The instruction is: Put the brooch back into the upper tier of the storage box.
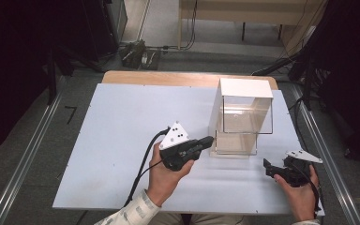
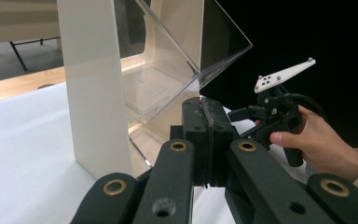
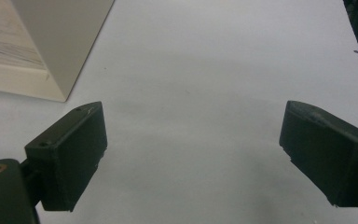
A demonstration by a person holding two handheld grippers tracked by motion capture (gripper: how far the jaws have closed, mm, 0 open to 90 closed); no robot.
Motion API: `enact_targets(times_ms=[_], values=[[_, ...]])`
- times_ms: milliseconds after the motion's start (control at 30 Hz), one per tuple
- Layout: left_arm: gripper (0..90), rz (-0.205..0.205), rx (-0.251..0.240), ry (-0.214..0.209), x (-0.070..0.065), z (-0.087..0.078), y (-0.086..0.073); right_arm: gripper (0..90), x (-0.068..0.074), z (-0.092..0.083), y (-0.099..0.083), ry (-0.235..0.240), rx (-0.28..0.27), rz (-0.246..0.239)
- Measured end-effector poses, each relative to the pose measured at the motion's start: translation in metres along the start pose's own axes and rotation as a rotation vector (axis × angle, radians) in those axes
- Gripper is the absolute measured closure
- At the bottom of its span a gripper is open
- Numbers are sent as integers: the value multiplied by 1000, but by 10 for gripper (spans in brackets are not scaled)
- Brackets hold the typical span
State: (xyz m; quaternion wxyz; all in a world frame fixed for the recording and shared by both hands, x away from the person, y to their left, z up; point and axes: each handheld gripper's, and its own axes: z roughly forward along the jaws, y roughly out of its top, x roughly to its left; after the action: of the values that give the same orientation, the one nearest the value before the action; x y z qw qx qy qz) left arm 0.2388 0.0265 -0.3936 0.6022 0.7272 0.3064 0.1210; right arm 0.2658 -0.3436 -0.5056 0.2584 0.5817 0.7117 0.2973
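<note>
With the left tongs (image 1: 209, 140) closed empty at the front-left corner of the clear box (image 1: 240, 117) on the bench (image 1: 122, 140), and the right tongs (image 3: 193, 154) open to its right, the approach step appears current; next, open the left tongs to grasp the box's wall.

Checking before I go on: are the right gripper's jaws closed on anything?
No, in the right gripper view the right gripper has its jaws wide apart, with bare white table between them.

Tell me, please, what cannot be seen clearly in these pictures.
- Left tongs: shut; whether they pinch the clear box's flap is hidden behind their own tips.
- Clear box contents: glare in the high view; appears empty, not certain.
- Right tongs: open; the box corner is cut off by the edge.
</note>
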Motion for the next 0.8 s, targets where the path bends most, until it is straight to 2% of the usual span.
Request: enact_targets(times_ms=[800], values=[[900,8,-41,-10,-6,14,18,59,0,0,0,9,-4,5]])
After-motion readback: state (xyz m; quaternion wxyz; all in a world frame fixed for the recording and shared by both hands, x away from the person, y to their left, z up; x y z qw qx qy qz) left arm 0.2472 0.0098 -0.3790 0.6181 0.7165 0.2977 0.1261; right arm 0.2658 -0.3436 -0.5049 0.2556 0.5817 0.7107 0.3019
